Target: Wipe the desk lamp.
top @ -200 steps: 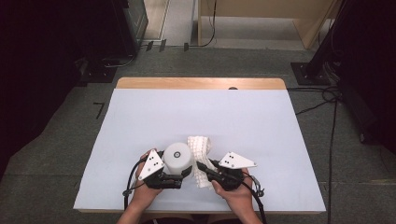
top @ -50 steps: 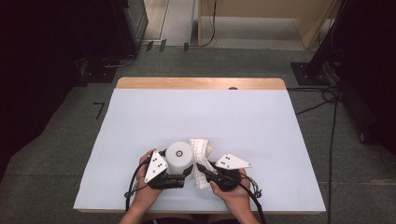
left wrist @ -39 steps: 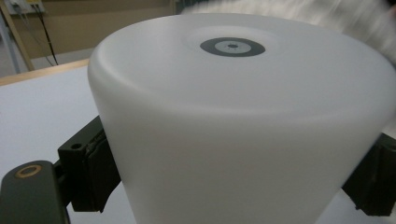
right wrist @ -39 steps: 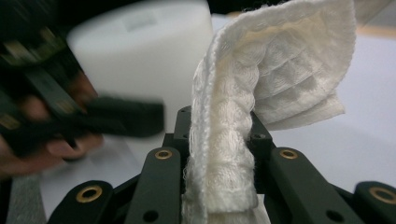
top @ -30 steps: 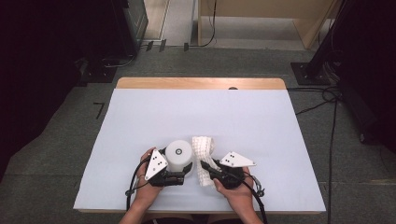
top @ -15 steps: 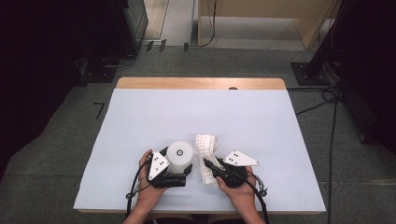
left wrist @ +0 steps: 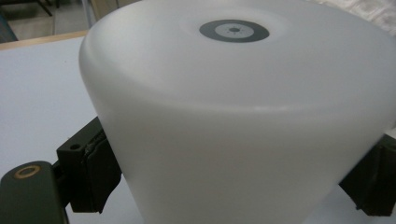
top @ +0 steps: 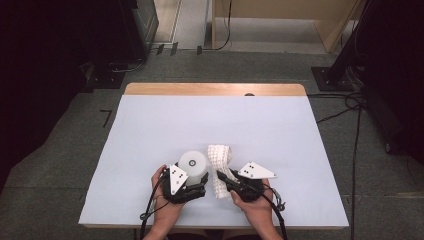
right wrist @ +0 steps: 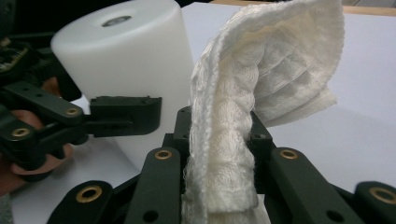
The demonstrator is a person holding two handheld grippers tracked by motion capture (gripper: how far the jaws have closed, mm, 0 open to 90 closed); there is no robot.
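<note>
Two things are held: the left gripper (top: pixel 196 179) clamps the stiff, smooth white cylinder (top: pixel 193 164) by its sides. Just right of the cylinder, the right gripper (top: pixel 221 177) is closed on a soft, light white cloth (right wrist: pixel 233 140), which looks best pinched at its folded edge.

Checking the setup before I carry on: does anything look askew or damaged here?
Nothing stands out. The white cylinder stands upright on the table, clamped by the left gripper. The right gripper pinches a folded white cloth, intact.
</note>
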